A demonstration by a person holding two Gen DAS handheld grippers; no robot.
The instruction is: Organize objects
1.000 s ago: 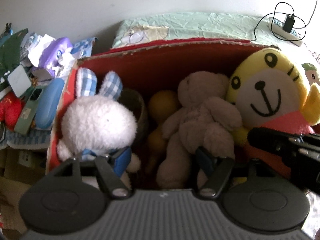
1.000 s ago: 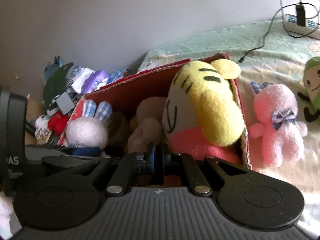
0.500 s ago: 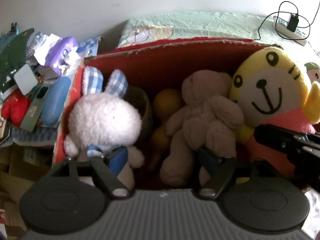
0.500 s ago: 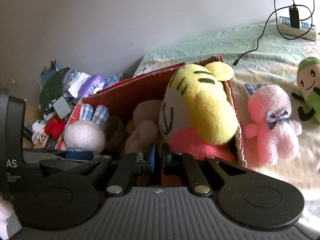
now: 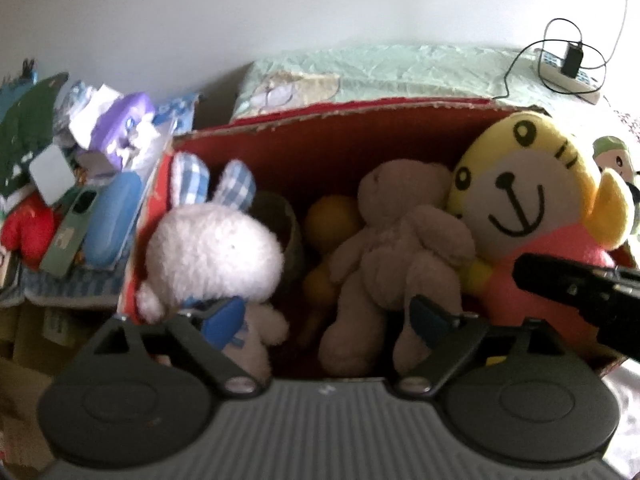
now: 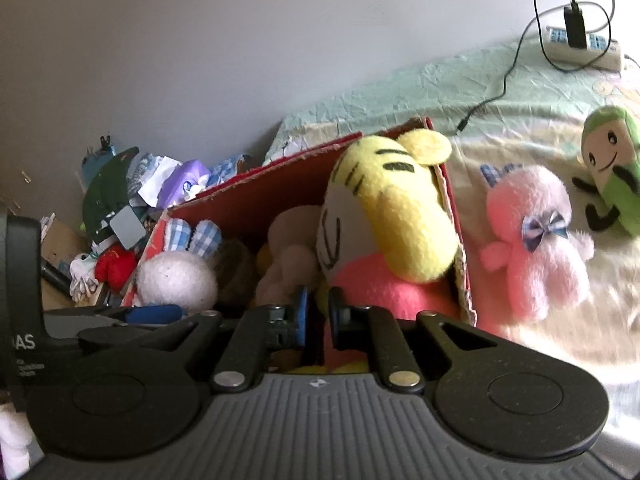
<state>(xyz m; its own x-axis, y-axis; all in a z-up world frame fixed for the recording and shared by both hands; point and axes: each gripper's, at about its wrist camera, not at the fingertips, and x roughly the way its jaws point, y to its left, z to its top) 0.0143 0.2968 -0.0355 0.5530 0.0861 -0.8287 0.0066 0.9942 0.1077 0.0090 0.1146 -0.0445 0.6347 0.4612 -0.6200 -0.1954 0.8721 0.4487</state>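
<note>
Left claw (image 5: 326, 316) spread wide, holding nothing, low in frame before the red cardboard box (image 5: 360, 120) packed with white checked-ear rabbit plush (image 5: 212, 256), beige teddy bear (image 5: 396, 256) and yellow tiger plush (image 5: 528, 200). Right claw (image 6: 318, 316) parted by a narrow gap, holding nothing, at bottom centre. Pink fluffy rabbit plush (image 6: 536, 240) and green bean-shaped plush (image 6: 612, 176) lying on the bed (image 6: 420, 92), right of the box.

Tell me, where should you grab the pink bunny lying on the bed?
Probably pinch the pink bunny around its narrower middle, just below the bow, coming from above. It lies flat on the bed beside the red box, so its sides are open, and its head looks too wide.
</note>
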